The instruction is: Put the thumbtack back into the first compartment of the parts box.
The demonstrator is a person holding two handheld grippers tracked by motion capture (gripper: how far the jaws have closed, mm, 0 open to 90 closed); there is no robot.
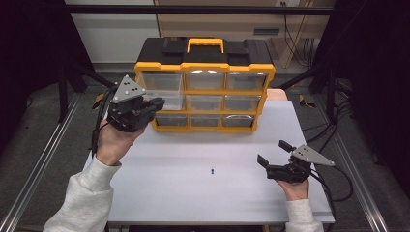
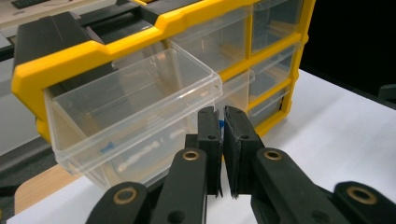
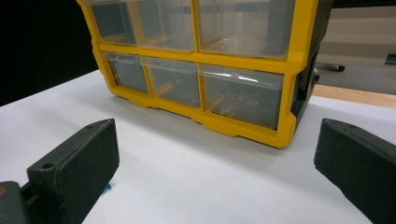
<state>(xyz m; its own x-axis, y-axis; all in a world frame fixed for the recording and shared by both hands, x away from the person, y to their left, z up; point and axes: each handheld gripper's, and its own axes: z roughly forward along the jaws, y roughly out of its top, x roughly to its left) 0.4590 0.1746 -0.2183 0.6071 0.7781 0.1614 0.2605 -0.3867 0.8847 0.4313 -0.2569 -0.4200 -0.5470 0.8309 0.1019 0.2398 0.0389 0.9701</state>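
A yellow and black organizer [image 1: 205, 67] with clear drawers stands at the back of the white table [image 1: 193, 193]. One clear drawer [image 2: 135, 98] in its left column is pulled out. My left gripper [image 1: 155, 104] is raised just in front of that drawer. Its jaws are shut on a small blue part [image 2: 220, 127] that peeks out between the pads. My right gripper [image 1: 273, 152] rests low at the table's right front, its jaws open with nothing between them. Another small blue part [image 1: 212, 171] lies on the table in front of the organizer, also seen as the blue part [image 3: 108, 186] beside one jaw.
Below the pulled-out drawer, another clear drawer [image 2: 135, 158] holds small blue and white parts. The organizer's lower drawers [image 3: 240, 95] are pushed in. Metal rails [image 1: 43, 154] run along both sides of the table.
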